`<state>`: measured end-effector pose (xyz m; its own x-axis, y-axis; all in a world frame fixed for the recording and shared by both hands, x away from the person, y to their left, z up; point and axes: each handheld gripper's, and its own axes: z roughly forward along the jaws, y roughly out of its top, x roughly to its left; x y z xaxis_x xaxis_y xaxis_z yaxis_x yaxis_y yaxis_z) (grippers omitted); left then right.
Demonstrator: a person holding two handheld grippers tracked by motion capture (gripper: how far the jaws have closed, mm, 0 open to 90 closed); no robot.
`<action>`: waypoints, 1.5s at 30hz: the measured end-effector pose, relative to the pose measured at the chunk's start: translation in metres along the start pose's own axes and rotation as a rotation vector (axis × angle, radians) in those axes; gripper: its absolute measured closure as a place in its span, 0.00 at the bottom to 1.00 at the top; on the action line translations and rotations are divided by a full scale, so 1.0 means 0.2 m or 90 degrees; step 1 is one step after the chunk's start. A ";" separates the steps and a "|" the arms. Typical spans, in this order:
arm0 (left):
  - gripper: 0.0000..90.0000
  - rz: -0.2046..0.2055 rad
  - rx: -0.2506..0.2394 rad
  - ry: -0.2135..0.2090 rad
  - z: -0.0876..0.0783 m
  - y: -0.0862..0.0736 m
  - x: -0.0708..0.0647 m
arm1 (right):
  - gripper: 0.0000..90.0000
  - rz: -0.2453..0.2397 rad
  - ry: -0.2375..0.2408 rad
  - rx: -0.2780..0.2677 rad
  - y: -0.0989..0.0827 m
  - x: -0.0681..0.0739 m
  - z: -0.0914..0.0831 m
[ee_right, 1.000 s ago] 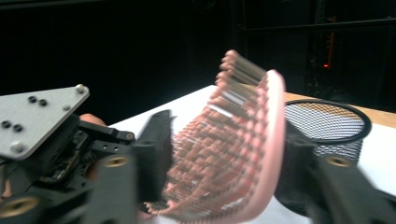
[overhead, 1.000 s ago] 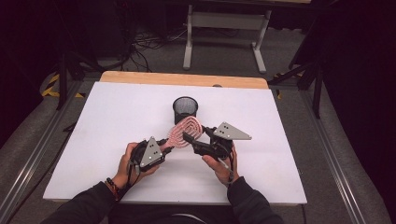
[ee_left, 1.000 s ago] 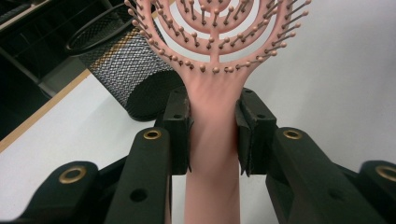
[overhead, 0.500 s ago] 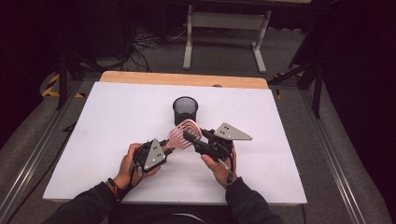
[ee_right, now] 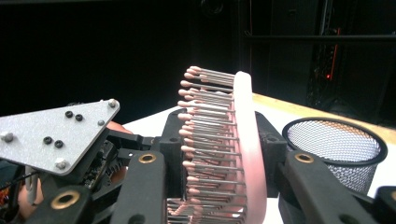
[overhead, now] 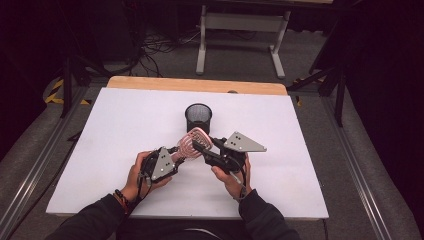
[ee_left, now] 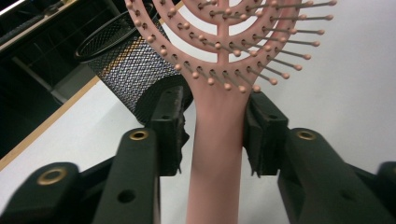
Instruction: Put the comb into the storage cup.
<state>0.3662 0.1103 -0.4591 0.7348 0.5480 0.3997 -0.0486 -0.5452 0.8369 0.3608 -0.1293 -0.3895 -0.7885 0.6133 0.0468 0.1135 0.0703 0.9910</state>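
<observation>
A pink hairbrush [overhead: 193,142] hangs tilted above the white table [overhead: 115,125], just in front of a black mesh cup [overhead: 198,117]. My left gripper [overhead: 181,154] stands around its handle [ee_left: 217,154]. A thin gap shows beside one pad [ee_left: 173,130], so the jaws look slightly open. My right gripper [overhead: 197,146] comes in from the right and is shut on the brush head [ee_right: 243,140], with one pad on the bristle tips and the other on the back. The mesh cup [ee_right: 336,144] stands upright just beyond, and it looks empty from above.
Bare white tabletop spreads to both sides and in front of the hands. A wooden strip [overhead: 195,85] runs along the far edge. Beyond it are a metal stand [overhead: 240,30] and cables on a dark floor. The left gripper's grey plate [ee_right: 56,135] sits close to my right jaws.
Both hands and the brush have shifted slightly left and forward. The right jaws have moved in onto the brush head.
</observation>
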 end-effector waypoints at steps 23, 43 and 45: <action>0.19 -0.016 0.003 -0.047 -0.01 -0.07 0.04 | 0.72 -0.076 0.004 -0.010 0.07 0.02 -0.04; 0.13 -0.059 -0.026 -0.075 -0.11 -0.09 0.13 | 0.72 -0.094 -0.023 -0.005 0.12 0.02 -0.08; 0.11 -0.054 -0.027 -0.075 -0.13 -0.10 0.14 | 0.72 -0.094 -0.028 -0.006 0.12 0.01 -0.08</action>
<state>0.3707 0.1522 -0.4547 0.8120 0.5112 0.2817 -0.0091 -0.4715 0.8818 0.3527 -0.1394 -0.3629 -0.7694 0.6302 -0.1045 -0.0074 0.1547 0.9879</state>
